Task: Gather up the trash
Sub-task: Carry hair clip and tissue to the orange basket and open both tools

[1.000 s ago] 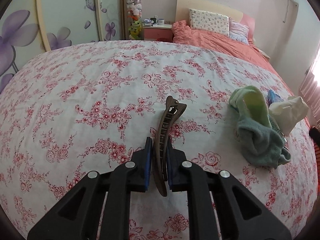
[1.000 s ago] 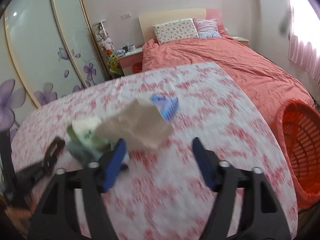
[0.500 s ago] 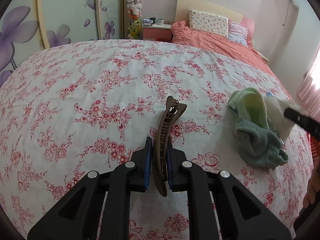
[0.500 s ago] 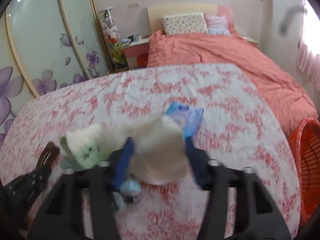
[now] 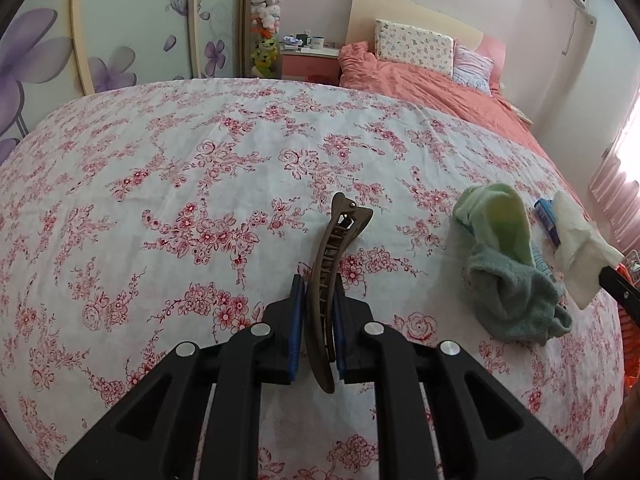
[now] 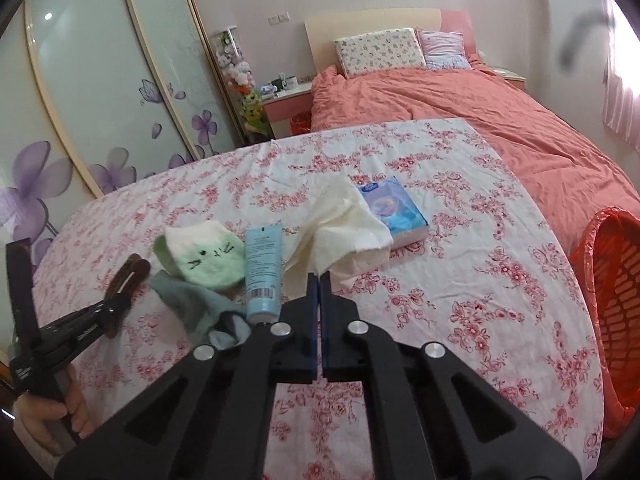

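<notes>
Cream tissue (image 6: 340, 228) pinched in right tool (image 6: 319, 280); left tool (image 5: 318, 288) pinches hair clip (image 5: 334, 272).

The orange basket (image 6: 612, 320) was cut off by the right edge of the right wrist view; in the left wrist view only a sliver showed behind the right hand-held gripper (image 5: 618, 286), itself mostly out of frame. The crumpled tissue (image 6: 344, 232) hid one corner of the blue tissue pack (image 6: 394, 212). The blue tube (image 6: 262, 272) ran under the right hand-held gripper's fingers at its lower end. Items on the nightstand (image 5: 308, 50) were too small to identify.
</notes>
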Motion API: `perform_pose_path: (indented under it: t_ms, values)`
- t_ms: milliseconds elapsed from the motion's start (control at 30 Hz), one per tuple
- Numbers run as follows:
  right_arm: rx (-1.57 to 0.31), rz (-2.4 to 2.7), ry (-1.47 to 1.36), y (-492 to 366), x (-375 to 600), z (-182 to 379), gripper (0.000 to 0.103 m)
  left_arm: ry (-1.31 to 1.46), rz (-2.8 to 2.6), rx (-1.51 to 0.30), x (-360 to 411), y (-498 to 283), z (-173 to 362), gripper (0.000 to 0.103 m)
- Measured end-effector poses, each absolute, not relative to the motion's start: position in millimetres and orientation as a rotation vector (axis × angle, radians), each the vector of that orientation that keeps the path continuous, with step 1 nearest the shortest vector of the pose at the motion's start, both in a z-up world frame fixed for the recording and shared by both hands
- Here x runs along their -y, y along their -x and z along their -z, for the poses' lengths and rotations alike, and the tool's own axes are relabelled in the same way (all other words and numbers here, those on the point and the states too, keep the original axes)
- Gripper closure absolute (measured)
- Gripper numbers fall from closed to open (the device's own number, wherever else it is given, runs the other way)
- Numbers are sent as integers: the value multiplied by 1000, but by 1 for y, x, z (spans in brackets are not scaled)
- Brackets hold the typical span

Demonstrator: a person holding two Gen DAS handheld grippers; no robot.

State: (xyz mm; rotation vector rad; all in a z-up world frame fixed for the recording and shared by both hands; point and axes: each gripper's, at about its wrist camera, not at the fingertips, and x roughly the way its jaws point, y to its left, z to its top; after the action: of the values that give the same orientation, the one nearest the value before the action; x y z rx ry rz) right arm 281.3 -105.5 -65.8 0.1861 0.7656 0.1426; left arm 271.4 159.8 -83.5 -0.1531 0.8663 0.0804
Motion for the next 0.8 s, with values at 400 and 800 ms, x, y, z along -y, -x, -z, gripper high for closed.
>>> perform_pose_path:
  t_ms: [400, 800]
  values:
    - [-811, -101, -241, -307, 106, 85, 77, 123, -90, -864, -155, -272, 84, 91]
    - [-736, -155, -213, -285, 105, 62, 101, 130, -64, -828, -153, -267, 75, 90]
